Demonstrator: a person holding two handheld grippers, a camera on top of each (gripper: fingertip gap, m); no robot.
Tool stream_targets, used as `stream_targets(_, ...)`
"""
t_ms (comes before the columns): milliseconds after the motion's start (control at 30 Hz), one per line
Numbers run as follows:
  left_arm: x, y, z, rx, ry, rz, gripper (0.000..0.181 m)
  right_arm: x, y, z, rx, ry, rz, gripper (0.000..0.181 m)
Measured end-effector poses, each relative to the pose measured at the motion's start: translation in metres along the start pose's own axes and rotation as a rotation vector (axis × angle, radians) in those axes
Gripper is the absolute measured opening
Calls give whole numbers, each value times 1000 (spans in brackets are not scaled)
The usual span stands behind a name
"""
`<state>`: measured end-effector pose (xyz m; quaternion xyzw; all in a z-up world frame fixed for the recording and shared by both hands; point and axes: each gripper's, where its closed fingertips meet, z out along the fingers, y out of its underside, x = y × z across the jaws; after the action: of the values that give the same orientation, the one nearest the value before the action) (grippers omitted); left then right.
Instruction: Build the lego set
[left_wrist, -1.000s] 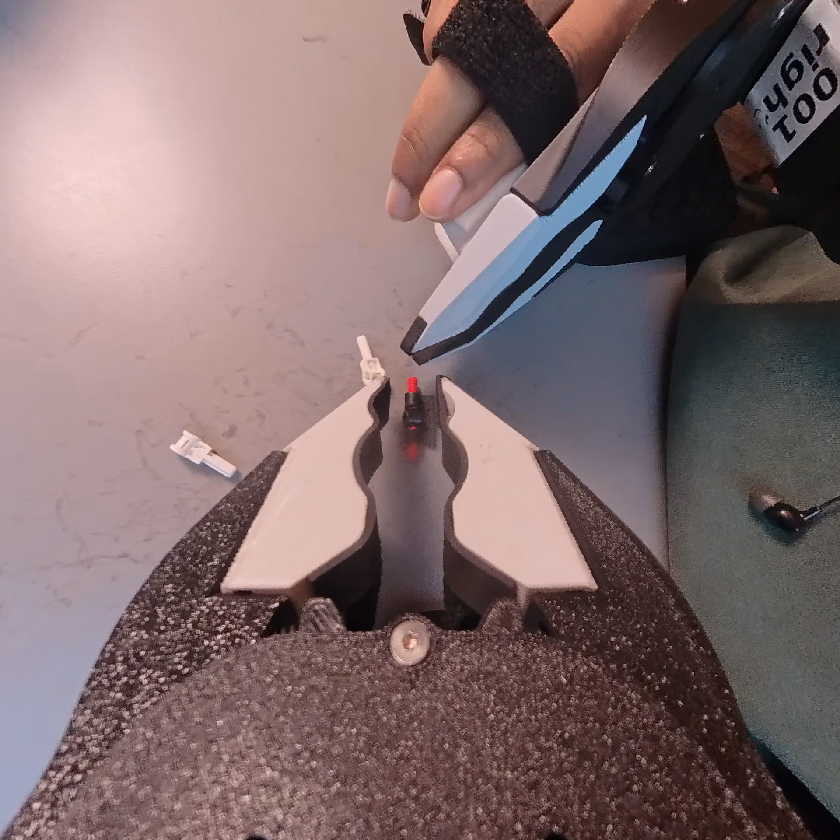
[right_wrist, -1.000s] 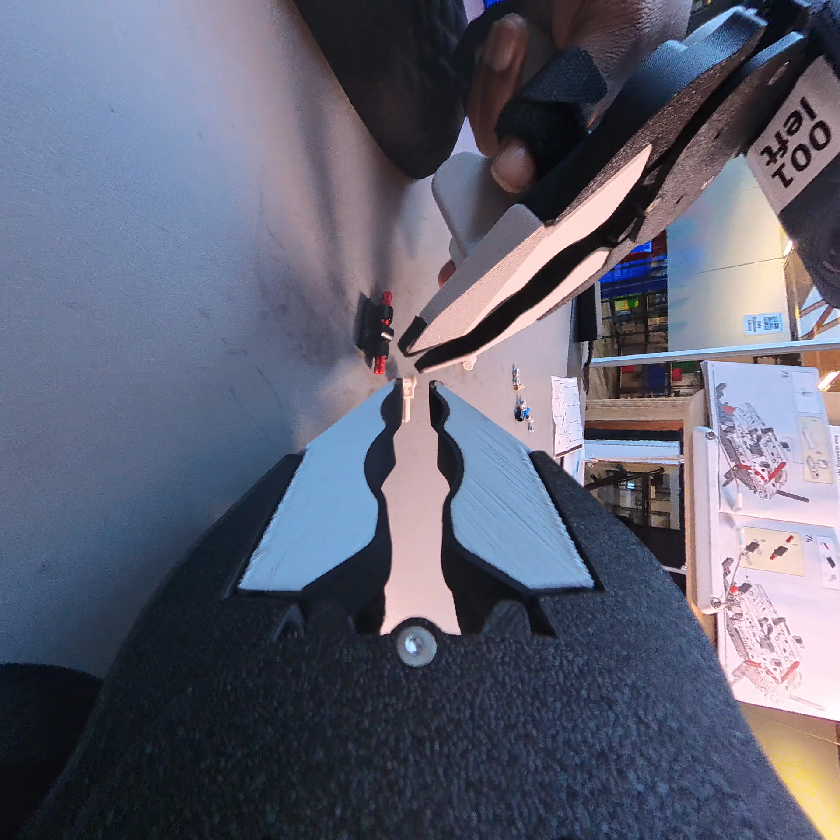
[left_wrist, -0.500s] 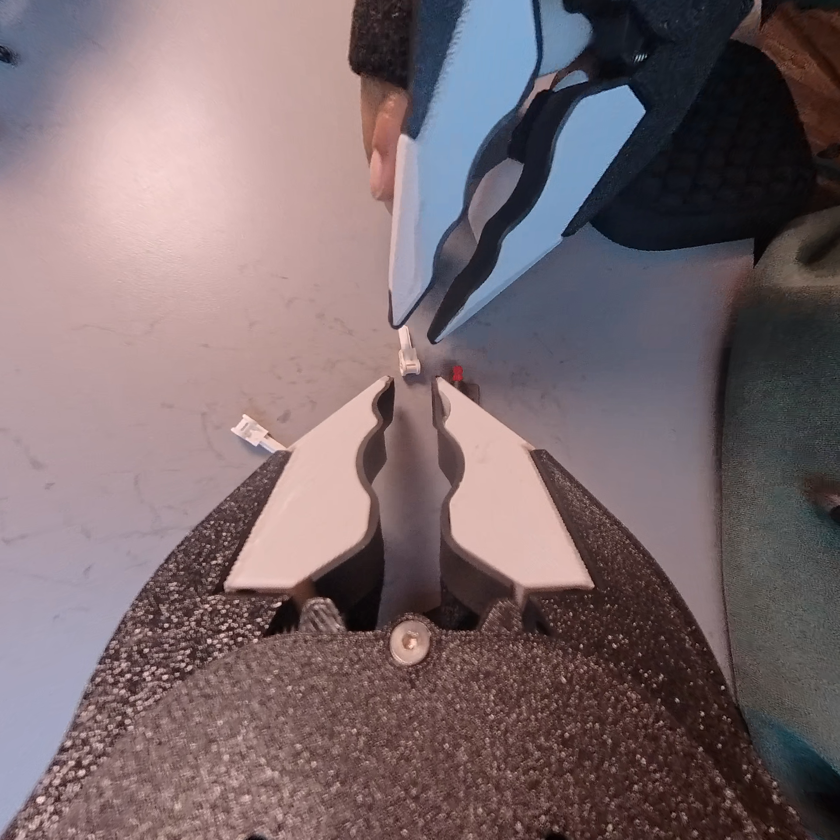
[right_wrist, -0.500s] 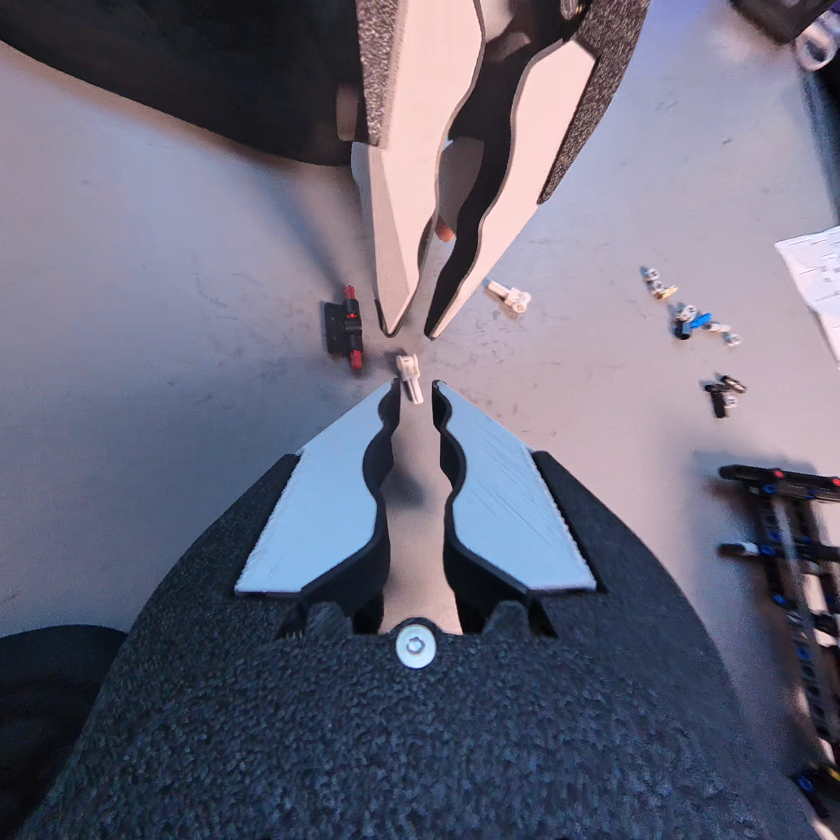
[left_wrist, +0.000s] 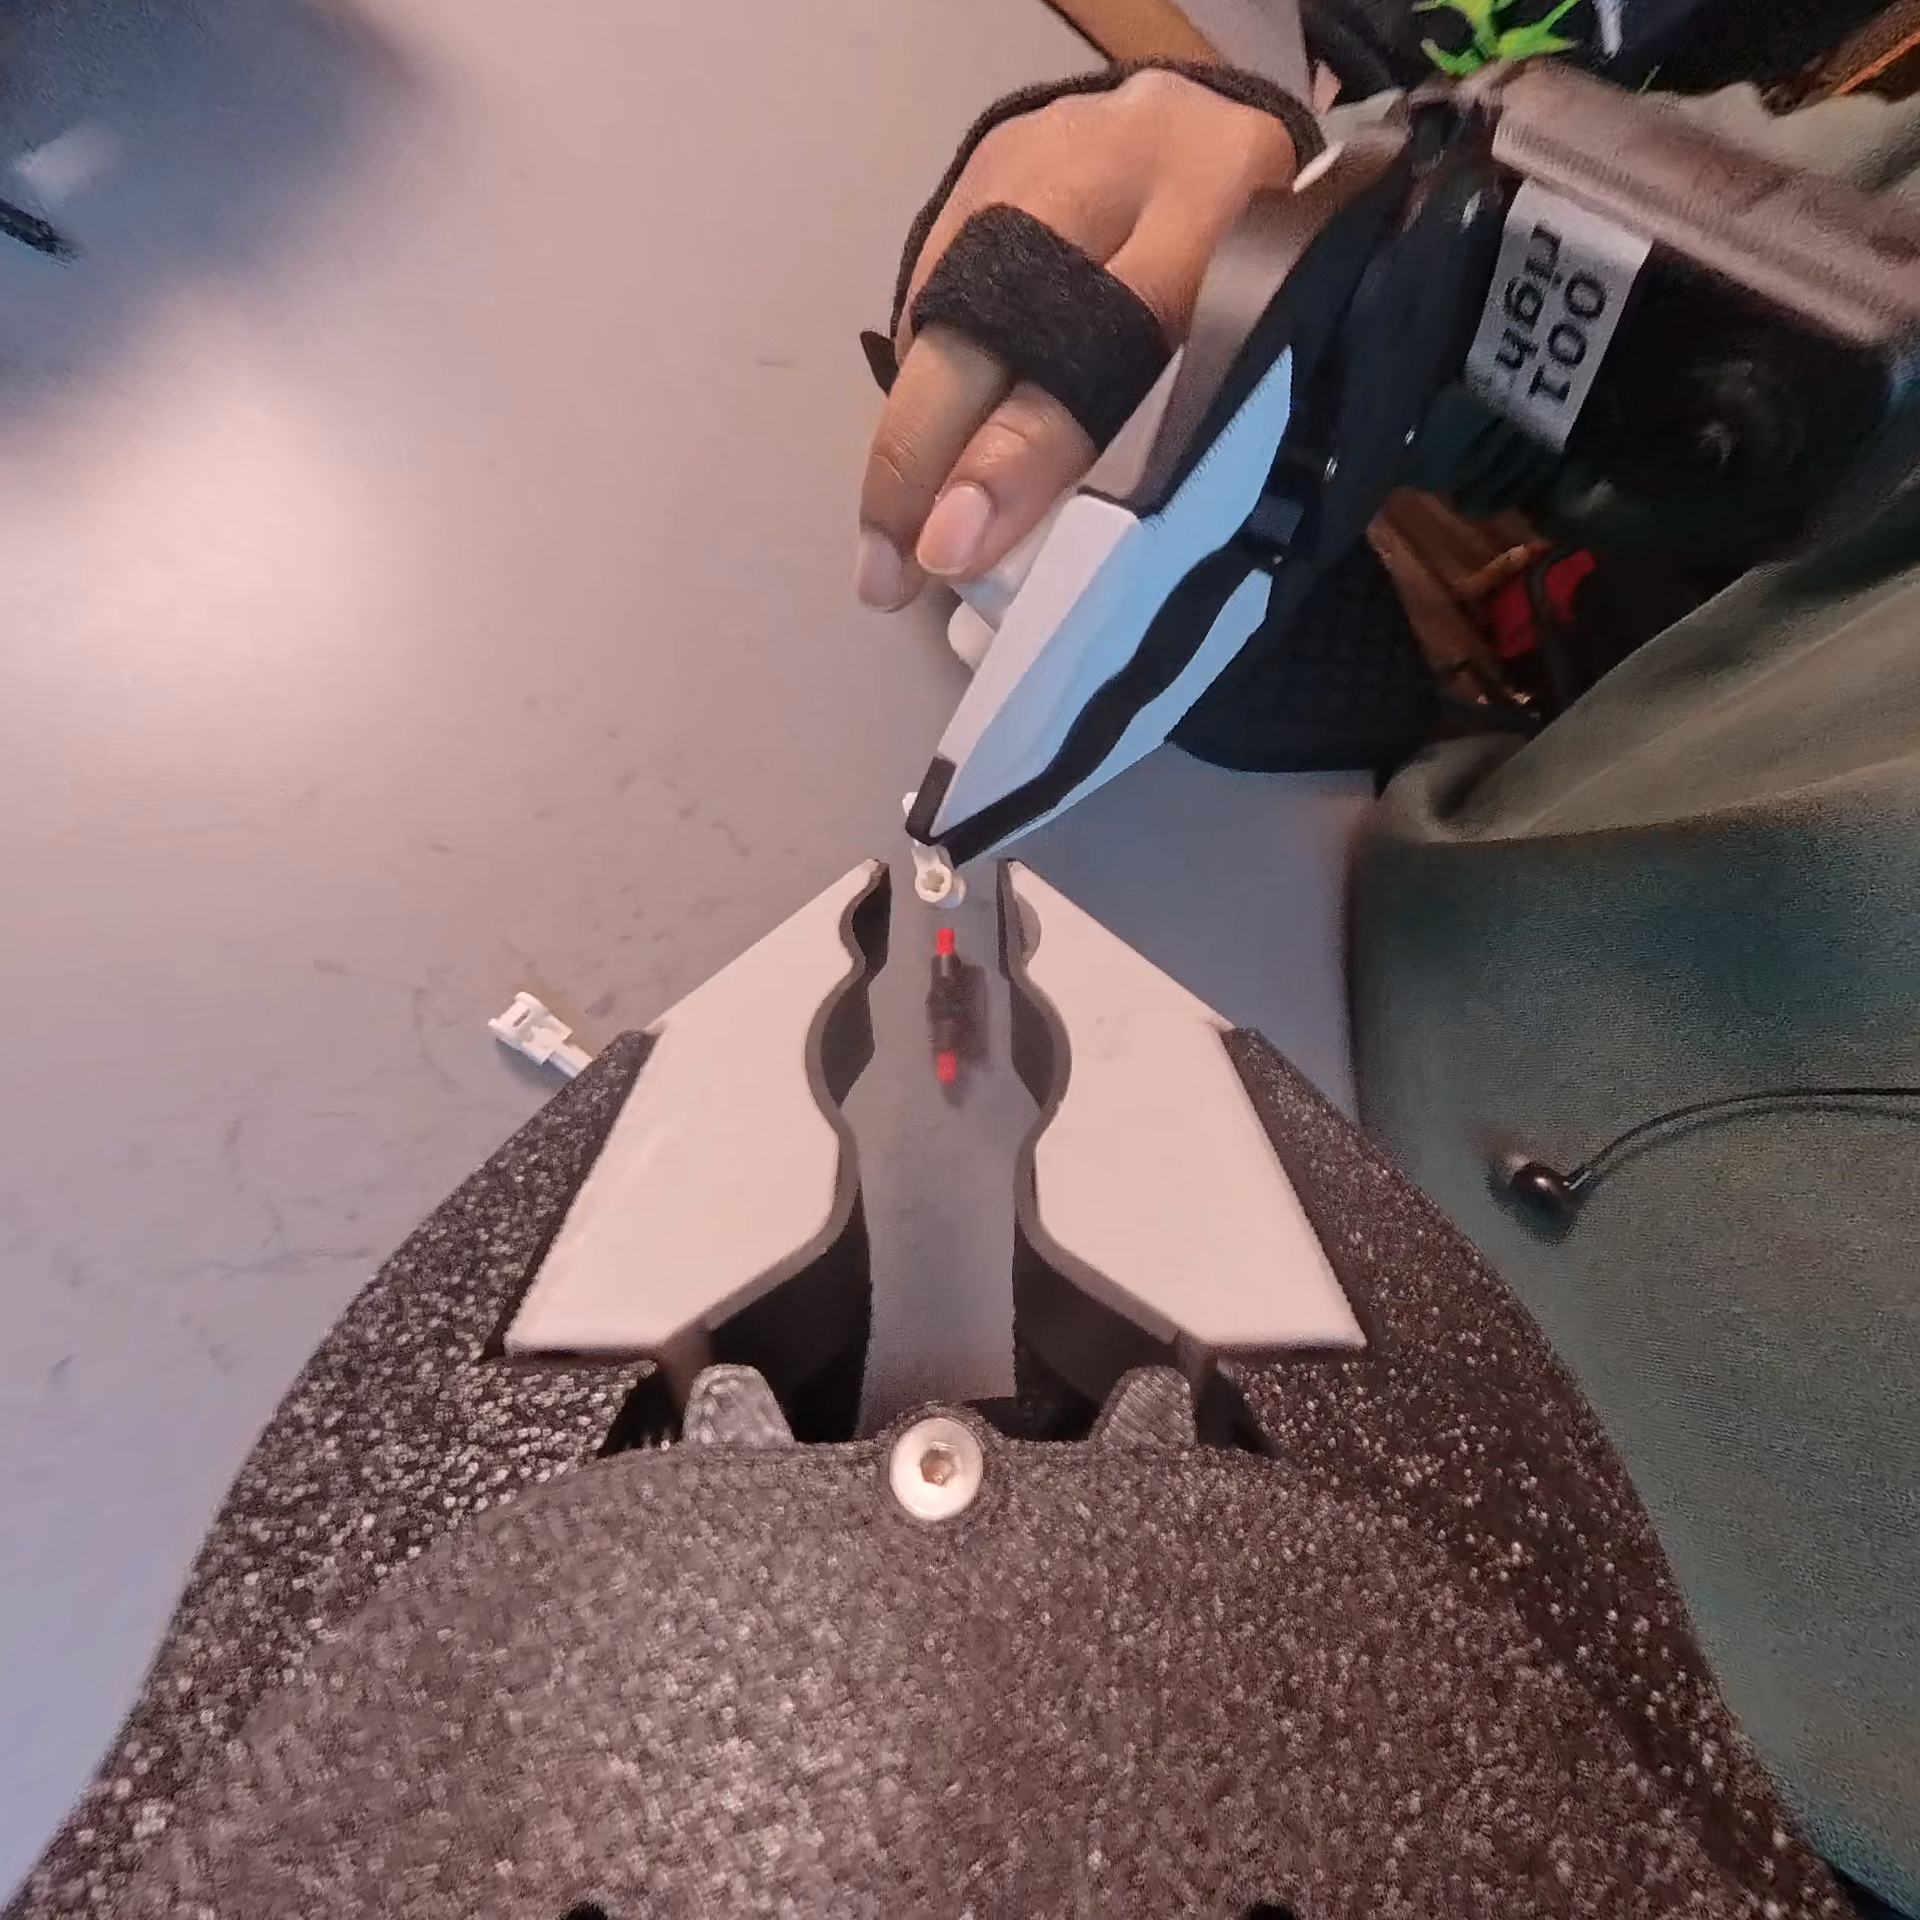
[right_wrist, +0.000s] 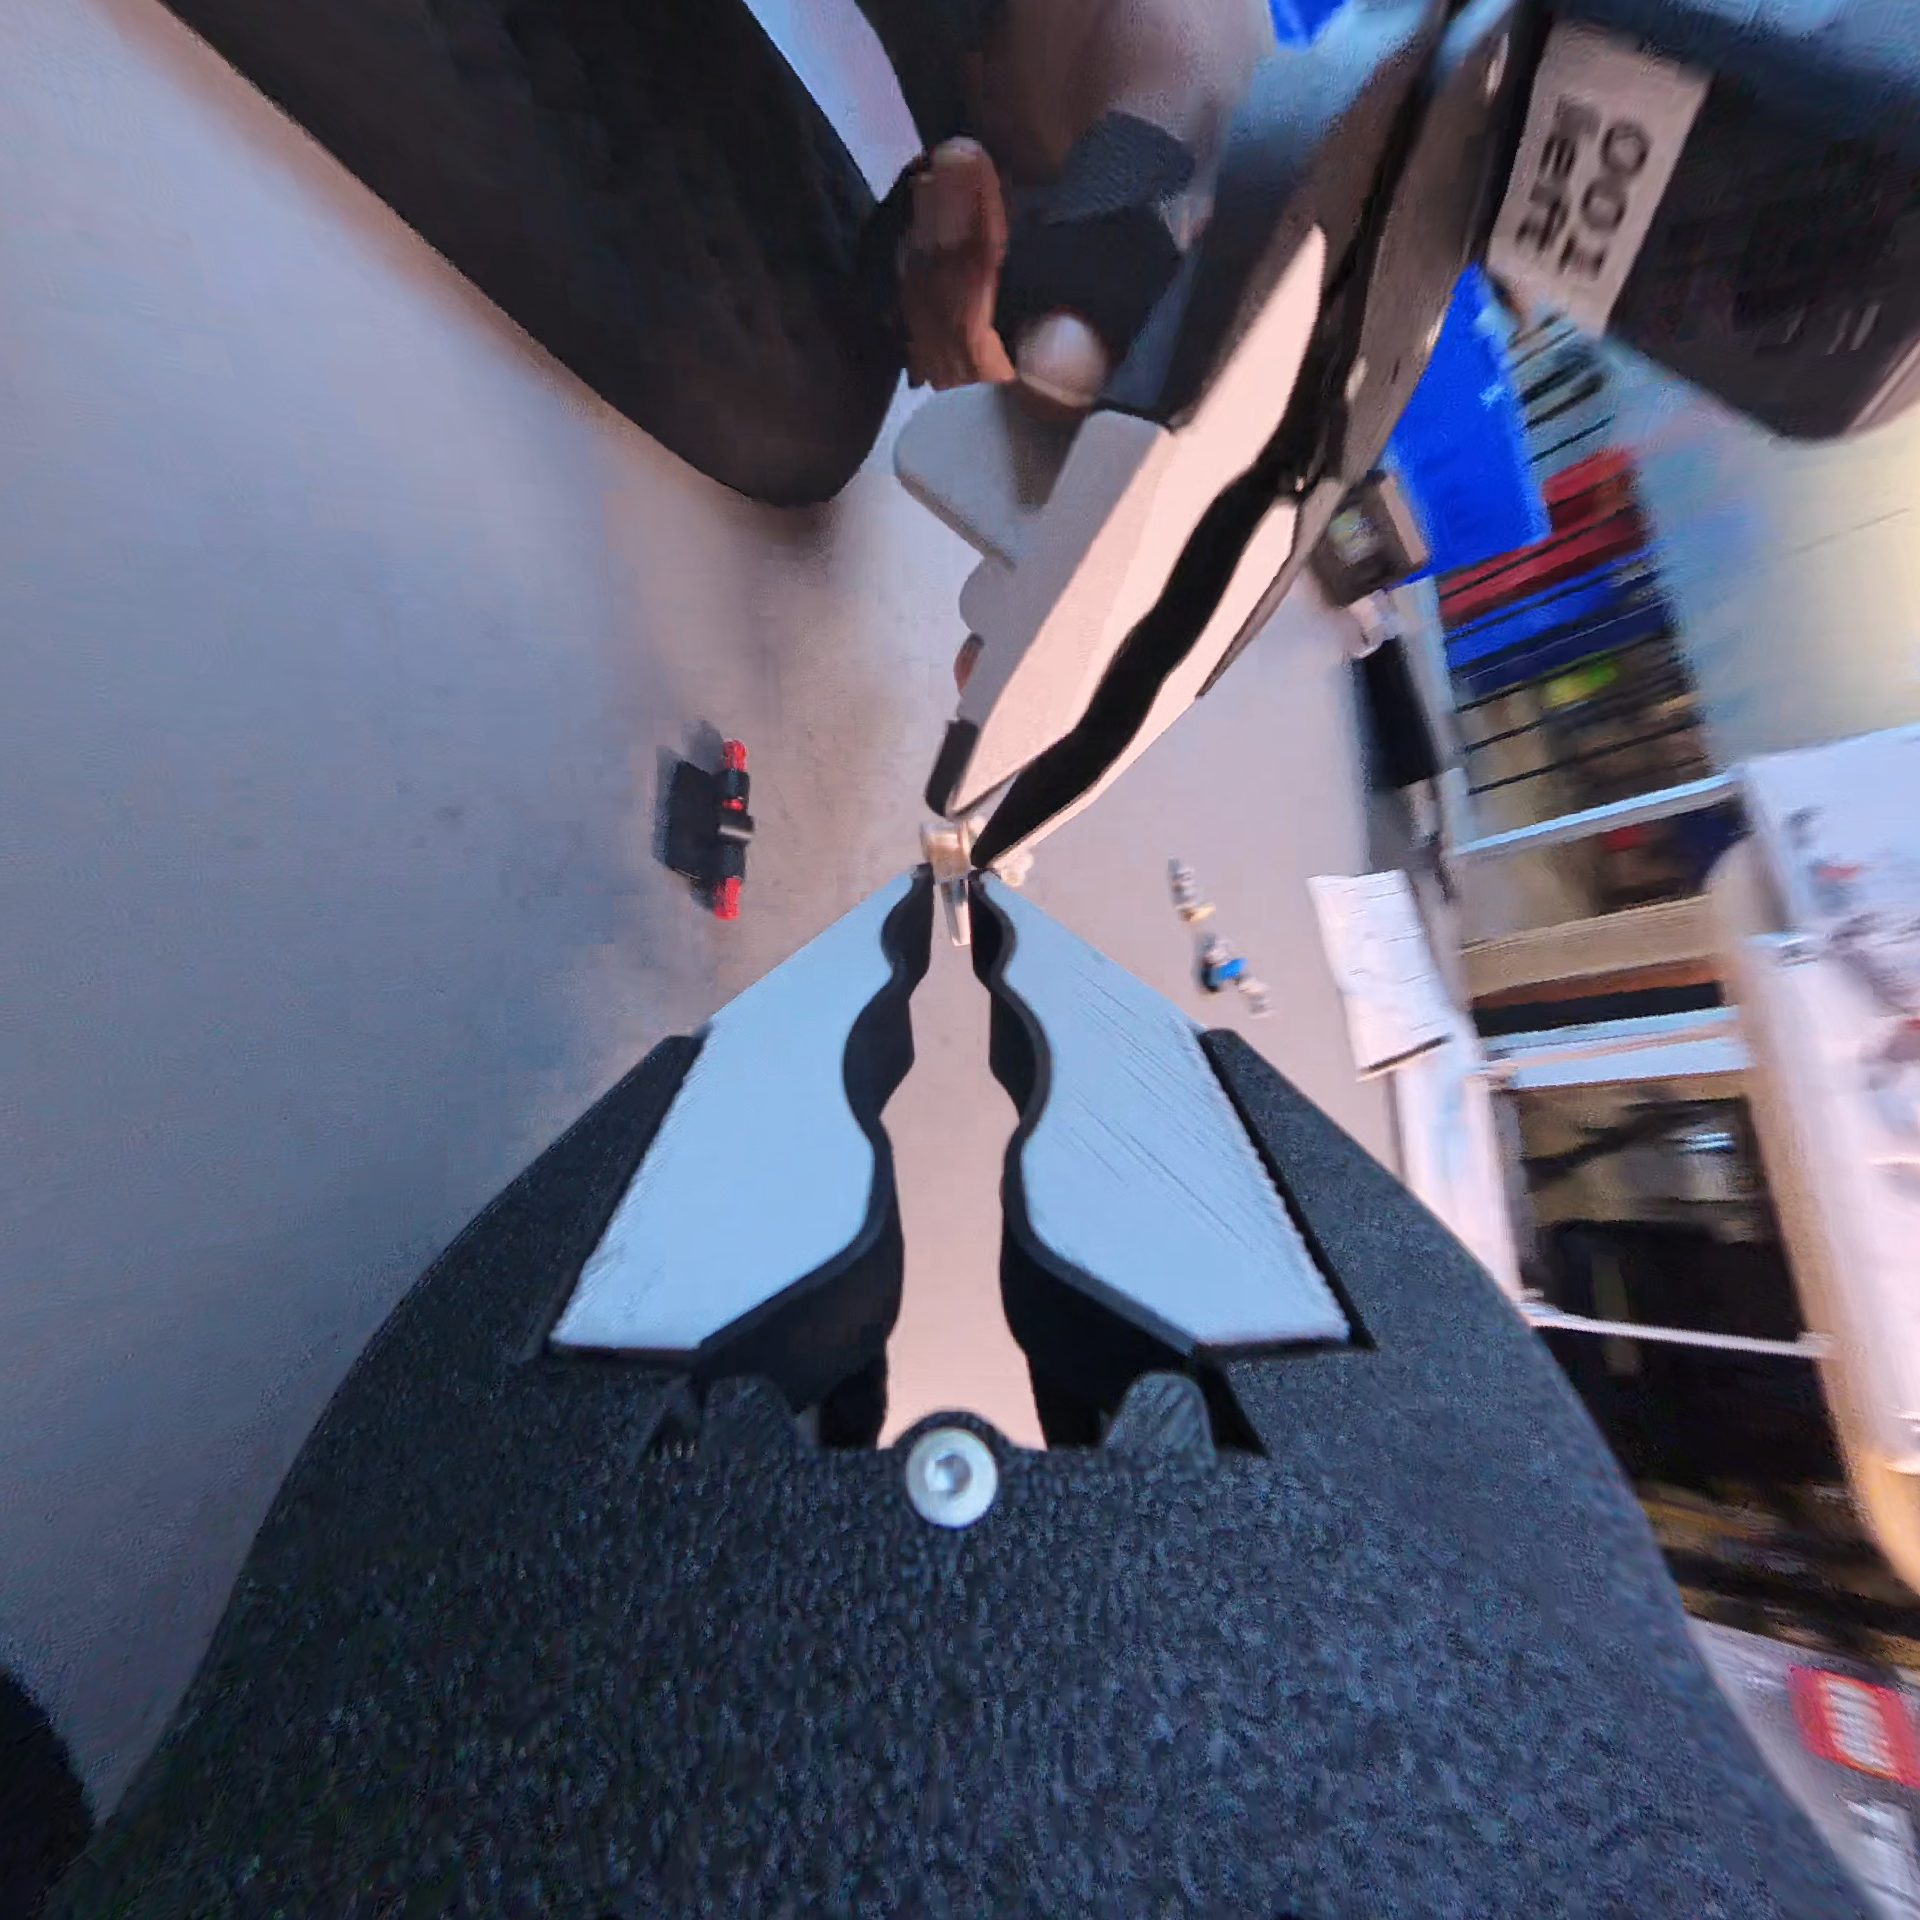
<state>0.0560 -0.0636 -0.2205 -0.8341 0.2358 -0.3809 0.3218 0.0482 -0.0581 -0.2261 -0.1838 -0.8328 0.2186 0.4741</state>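
Pale grey surface (left_wrist: 364, 623) spreads out under both my grippers, scuffed and mostly bare on the left. My right gripper (right_wrist: 948, 883) has its fingers drawn close together, pinched on a small white lego pin (right_wrist: 952, 873) at the very tips, so the piece is lifted off the surface and sticks out forward. In the left wrist view that same white lego pin (left_wrist: 935, 881) hangs at the tip of the right gripper (left_wrist: 928, 831), just past my left gripper (left_wrist: 940, 883), whose fingers stand apart with nothing between them. Below that gap, on the surface, lies a black lego piece with red ends (left_wrist: 948, 1003); in the right wrist view it sits to the left of the tips, well clear of them (right_wrist: 709, 826). Another white lego piece (left_wrist: 535, 1042) rests on the surface just beside the left gripper's left finger. My right hand (left_wrist: 1039, 343), strapped with a black band, steers the right gripper from the far right. Farther right in the right wrist view lie a few small loose lego parts (right_wrist: 1221, 961), blurred, and an instruction sheet (right_wrist: 1377, 977).
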Motion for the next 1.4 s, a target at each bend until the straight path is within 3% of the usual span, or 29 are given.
stream_targets(100,9,-8,-1,30,43,3,7,7,-10,-7,19,109,-154,6)
stream_targets(367,18,-15,-4,52,-18,95,5,17,-19,-19,7,240,-363,5)
stream_targets(433,20,-20,-6,84,-43,150,5,21,-21,-23,12,262,-341,5)
stream_targets(533,23,-30,-12,150,-104,280,5,32,-26,-31,91,258,-56,8)
stream_targets(667,20,-27,-12,87,-282,502,5,32,-26,-40,191,96,386,22)
stream_targets(767,16,-13,1,-32,-331,586,4,19,-14,-37,150,-14,486,18)
stream_targets(867,15,-6,16,-94,-316,612,4,-3,0,-26,44,-119,458,16)
stream_targets(1033,6,4,29,-178,-286,569,4,-18,9,-19,-10,-211,427,4)
stream_targets(1267,-8,25,42,-271,-243,437,7,-39,28,-8,-71,-561,354,3)
stream_targets(1400,-16,27,44,-290,-247,374,5,-39,32,-2,-88,-689,338,5)
